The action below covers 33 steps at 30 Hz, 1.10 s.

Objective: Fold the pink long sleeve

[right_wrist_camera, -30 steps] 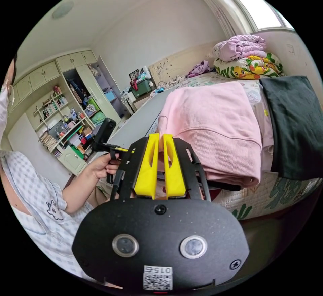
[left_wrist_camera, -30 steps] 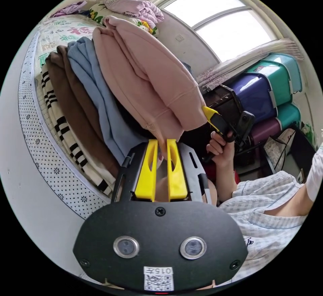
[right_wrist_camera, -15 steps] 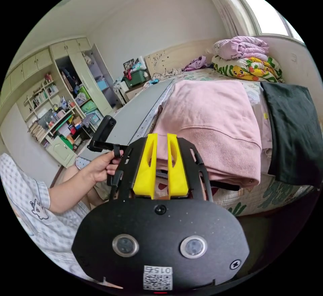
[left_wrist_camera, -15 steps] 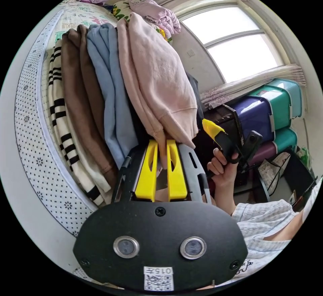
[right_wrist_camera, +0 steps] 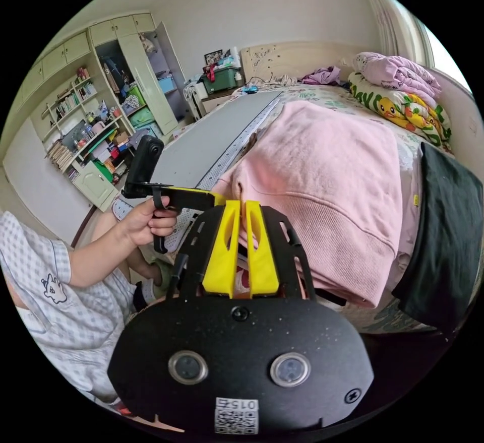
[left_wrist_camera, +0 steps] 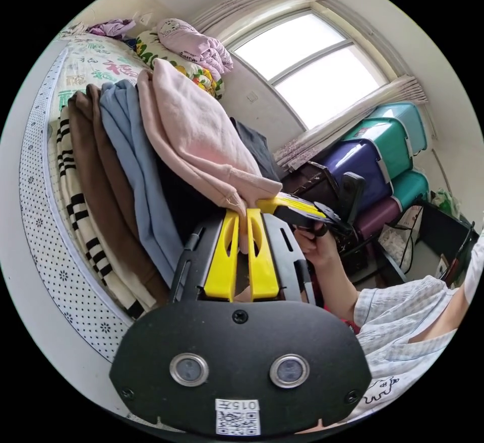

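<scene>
Up close, the left claw (left_wrist_camera: 241,216) has its yellow jaws nearly together, pinching the hem corner of the pink long sleeve (left_wrist_camera: 196,130). That folded garment is the landmark: it lies on the bed (right_wrist_camera: 302,94), on a run of folded clothes at the bed's edge. In the left gripper view a light blue garment (left_wrist_camera: 136,161) lies directly against the pink long sleeve, a brown one (left_wrist_camera: 96,161) against the blue, and a black-and-cream striped one (left_wrist_camera: 75,201) past the brown. On the pink long sleeve's other side sits a dark folded garment (left_wrist_camera: 254,148). Beyond its far end are a cartoon-print quilt (left_wrist_camera: 194,72) and a lilac bundle (left_wrist_camera: 194,45) stacked on it.

Just beside the pinched corner, the right claw (left_wrist_camera: 275,204) reaches in, held in a hand (left_wrist_camera: 315,246); from this angle its grip cannot be judged.

In the right gripper view the right claw (right_wrist_camera: 241,209) has its jaws almost closed on the pink long sleeve (right_wrist_camera: 327,171) at the ribbed hem's corner. The left claw (right_wrist_camera: 218,199) meets the same corner, gripped by the person's hand (right_wrist_camera: 143,221). The dark folded garment (right_wrist_camera: 443,241) touches the pink long sleeve's side.
</scene>
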Each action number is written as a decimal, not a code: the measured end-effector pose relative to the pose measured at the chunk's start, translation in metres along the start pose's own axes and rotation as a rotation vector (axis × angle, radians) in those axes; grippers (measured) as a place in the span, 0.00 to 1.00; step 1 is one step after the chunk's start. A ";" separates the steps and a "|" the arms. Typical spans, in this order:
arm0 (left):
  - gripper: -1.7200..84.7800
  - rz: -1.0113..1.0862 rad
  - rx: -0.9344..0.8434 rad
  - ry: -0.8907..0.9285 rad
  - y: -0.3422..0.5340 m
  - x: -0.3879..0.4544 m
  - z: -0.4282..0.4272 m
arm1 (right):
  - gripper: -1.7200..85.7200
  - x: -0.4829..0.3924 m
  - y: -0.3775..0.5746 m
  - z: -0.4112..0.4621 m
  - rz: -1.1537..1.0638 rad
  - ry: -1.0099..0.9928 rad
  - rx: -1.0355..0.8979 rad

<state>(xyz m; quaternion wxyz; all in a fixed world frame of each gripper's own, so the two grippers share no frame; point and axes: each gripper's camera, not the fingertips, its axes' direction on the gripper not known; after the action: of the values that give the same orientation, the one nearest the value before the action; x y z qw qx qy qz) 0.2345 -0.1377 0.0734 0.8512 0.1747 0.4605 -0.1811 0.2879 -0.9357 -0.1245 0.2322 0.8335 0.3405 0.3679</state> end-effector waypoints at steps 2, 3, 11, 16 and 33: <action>0.03 -0.017 0.034 0.035 0.006 0.003 -0.014 | 0.02 0.025 0.009 -0.022 0.039 -0.011 0.059; 0.02 -0.018 0.051 0.047 0.007 0.005 -0.018 | 0.02 0.044 0.018 -0.048 0.066 -0.062 0.152; 0.02 0.267 0.287 0.222 -0.040 0.126 -0.111 | 0.02 0.097 0.037 -0.271 0.039 -0.330 0.619; 0.02 0.446 0.453 0.375 -0.033 0.196 -0.205 | 0.01 0.107 0.076 -0.414 -0.119 -0.574 0.849; 0.02 0.412 0.754 0.462 0.157 0.297 -0.470 | 0.01 0.018 0.246 -0.383 -0.301 -1.224 0.794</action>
<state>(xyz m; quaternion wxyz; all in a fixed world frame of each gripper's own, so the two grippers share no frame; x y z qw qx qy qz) 0.1209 0.1739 -0.4003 0.6222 0.5942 0.4955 -0.1194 0.0988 -1.0328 0.2790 0.1094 0.8550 0.3680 -0.3486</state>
